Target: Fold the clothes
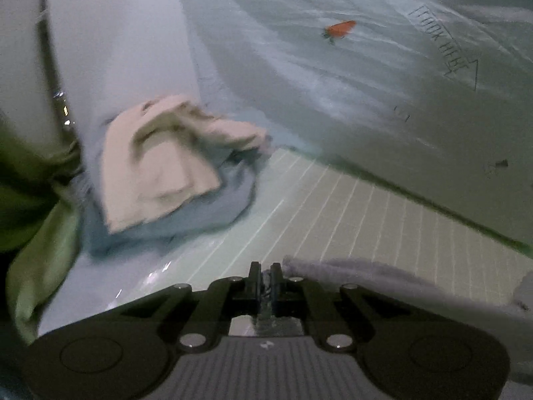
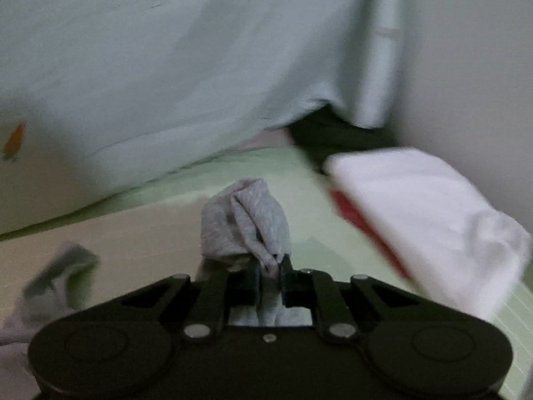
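Note:
A grey garment is pinched by both grippers. In the right wrist view my right gripper is shut on a bunched fold of it that sticks up past the fingertips. In the left wrist view my left gripper is shut on an edge of the grey garment, which trails off to the right over the gridded mat. Another part of the grey cloth shows blurred at the lower left of the right wrist view.
A beige cloth lies on a blue one, with a green cloth left of them. A folded white garment with red under it lies at right. A pale sheet with a carrot print rises behind the mat.

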